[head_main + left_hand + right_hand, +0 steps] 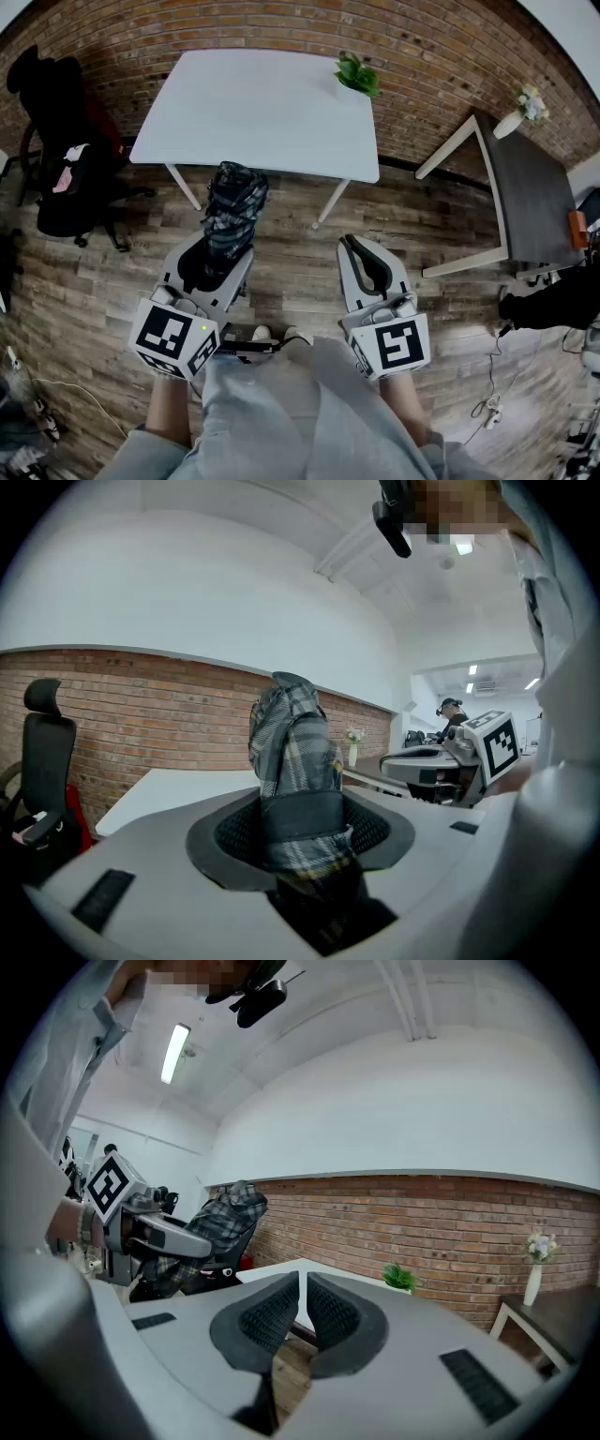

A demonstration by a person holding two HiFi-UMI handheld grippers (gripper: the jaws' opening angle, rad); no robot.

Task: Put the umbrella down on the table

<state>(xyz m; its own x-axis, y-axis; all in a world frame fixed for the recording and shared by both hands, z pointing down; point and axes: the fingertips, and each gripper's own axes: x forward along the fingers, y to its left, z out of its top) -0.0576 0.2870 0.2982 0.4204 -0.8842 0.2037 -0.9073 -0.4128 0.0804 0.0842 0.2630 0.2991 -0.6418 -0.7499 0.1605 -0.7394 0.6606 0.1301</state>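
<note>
Umbrella (pixel 234 211): folded, plaid and strapped shut; it is riding in the left claw, in the air over the wood floor and not yet on the counter.
Left claw (pixel 217 265): it is clamping the umbrella's lower end, with its jaws standing wide around the bundle and both pads pressing into the fabric.
Right claw (pixel 367 264): its jaws are sitting almost together with nothing between them; it is hanging level with the left claw, well apart from the umbrella.
Long axis: it is running forward out of the left claw, away from the person, with the free end tilting slightly upward.
Counter (pixel 253 103): white and standing straight ahead against the brick wall; its top is lying mostly bare, with a plant (pixel 356 75) sitting at the far right corner.
Key relation: the free end is pointing at the counter's near edge and, in the head view, stopping just short of it.
Nearer hand: the left, since it is carrying the load.
Next move (judged): it is calling for a forward carry over the bare top, then lowering the umbrella flat along its length.
Risk (judged): the bundle is likely to roll once released.
</note>
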